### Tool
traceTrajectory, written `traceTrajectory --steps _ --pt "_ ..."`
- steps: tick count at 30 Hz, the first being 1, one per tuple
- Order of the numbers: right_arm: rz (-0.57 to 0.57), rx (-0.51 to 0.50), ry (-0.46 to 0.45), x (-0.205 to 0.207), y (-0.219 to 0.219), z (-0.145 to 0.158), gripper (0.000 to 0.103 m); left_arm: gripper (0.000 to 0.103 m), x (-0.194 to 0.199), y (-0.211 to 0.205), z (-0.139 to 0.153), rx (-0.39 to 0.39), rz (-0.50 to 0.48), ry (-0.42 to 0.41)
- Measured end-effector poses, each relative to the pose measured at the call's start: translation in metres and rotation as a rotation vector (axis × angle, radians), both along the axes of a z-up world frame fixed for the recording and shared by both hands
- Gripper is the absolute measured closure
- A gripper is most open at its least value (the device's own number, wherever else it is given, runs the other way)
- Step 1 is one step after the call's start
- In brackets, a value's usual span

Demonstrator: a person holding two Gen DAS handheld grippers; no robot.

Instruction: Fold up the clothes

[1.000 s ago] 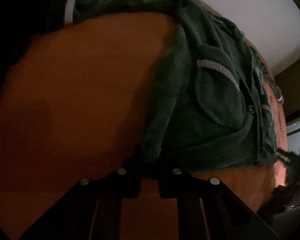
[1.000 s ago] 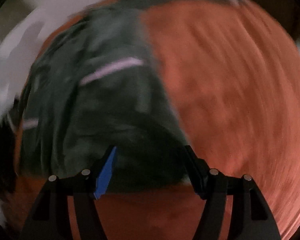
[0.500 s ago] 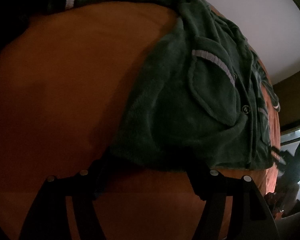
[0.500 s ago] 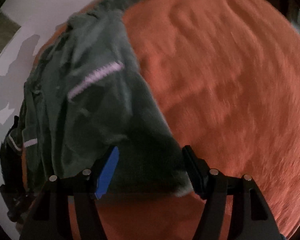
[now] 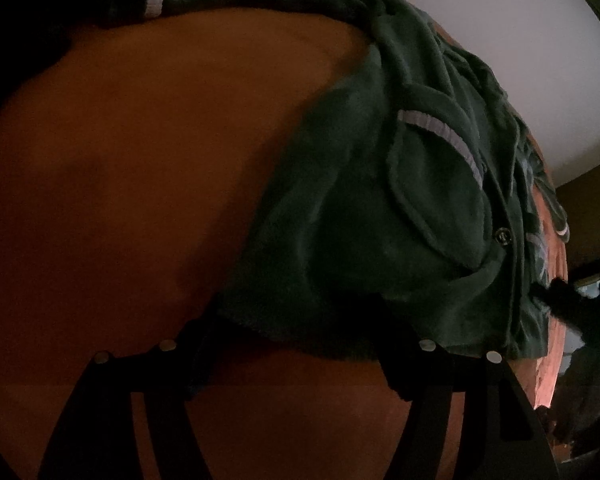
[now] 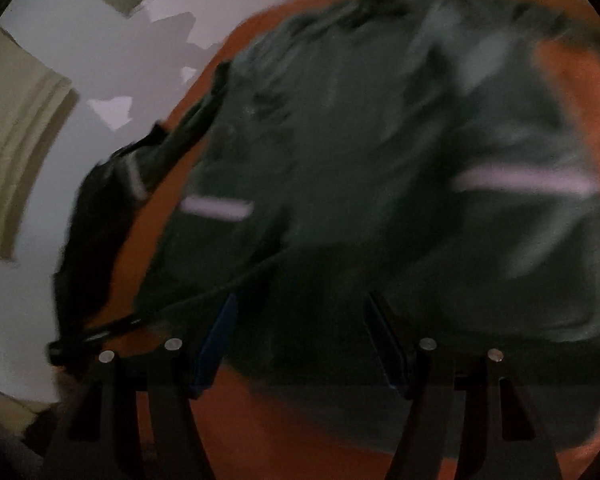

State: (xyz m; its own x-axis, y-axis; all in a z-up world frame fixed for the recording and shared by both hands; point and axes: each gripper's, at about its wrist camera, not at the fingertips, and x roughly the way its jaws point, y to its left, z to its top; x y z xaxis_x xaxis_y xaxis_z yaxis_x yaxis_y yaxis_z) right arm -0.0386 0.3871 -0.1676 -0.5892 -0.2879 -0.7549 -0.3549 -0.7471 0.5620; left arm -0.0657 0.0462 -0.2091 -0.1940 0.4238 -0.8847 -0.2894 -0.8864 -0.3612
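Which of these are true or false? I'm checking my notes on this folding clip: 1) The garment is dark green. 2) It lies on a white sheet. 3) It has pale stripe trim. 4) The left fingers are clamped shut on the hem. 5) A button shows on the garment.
1) True: the garment is dark green.
2) False: it lies on an orange surface.
3) True: a pale stripe edges a pocket.
4) False: the left gripper is wide apart, its jaws just closing a little, the hem between them unpinched.
5) True: a button shows near the placket.
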Motion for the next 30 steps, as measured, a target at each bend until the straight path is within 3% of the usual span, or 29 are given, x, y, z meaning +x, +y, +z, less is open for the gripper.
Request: traceTrajectory --steps 5,7,9,14,19,21,22,23,24,26,30 --pt "0.059 -0.131 -0.084 -0.012 -0.021 -0.032 0.049 0.050 0.000 -0.003 0.001 0.015 0.026 -0.008" --pt "0.062 -0.169 -0.115 -0.009 -0.022 -0.043 0.065 0.054 0.002 -0.006 0.000 0.018 0.033 -0.010" --pt "0.067 -0.179 -0.131 -0.004 -0.023 -0.050 0.095 0.056 0.003 -0.007 0.000 0.017 0.035 -0.008" --pt "0.093 -0.162 -0.097 0.016 -0.025 -0.040 0.097 0.058 0.002 0.000 0.000 0.019 0.035 -0.014" --pt "0.172 -0.073 -0.103 0.028 -0.040 -0.030 0.096 0.058 -0.003 0.007 -0.001 0.042 0.023 -0.033" --pt "0.209 -0.021 -0.121 0.026 -0.046 -0.025 0.091 0.058 -0.003 0.004 0.001 0.056 0.030 -0.044" --pt "0.215 0.007 -0.122 0.023 -0.048 -0.021 0.087 0.058 -0.003 0.000 0.002 0.064 0.035 -0.051" --pt "0.204 0.017 -0.113 0.023 -0.046 -0.018 0.076 0.058 -0.004 0.001 0.002 0.070 0.038 -0.057" --pt "0.182 0.018 -0.098 0.025 -0.042 -0.016 0.058 0.058 -0.005 0.002 0.002 0.071 0.037 -0.060" --pt "0.137 0.020 -0.069 0.029 -0.034 -0.011 0.040 0.057 -0.006 0.002 0.003 0.067 0.035 -0.058" --pt "0.072 -0.026 -0.075 0.034 -0.017 -0.015 0.040 0.057 -0.007 0.005 0.004 0.072 0.037 -0.060"
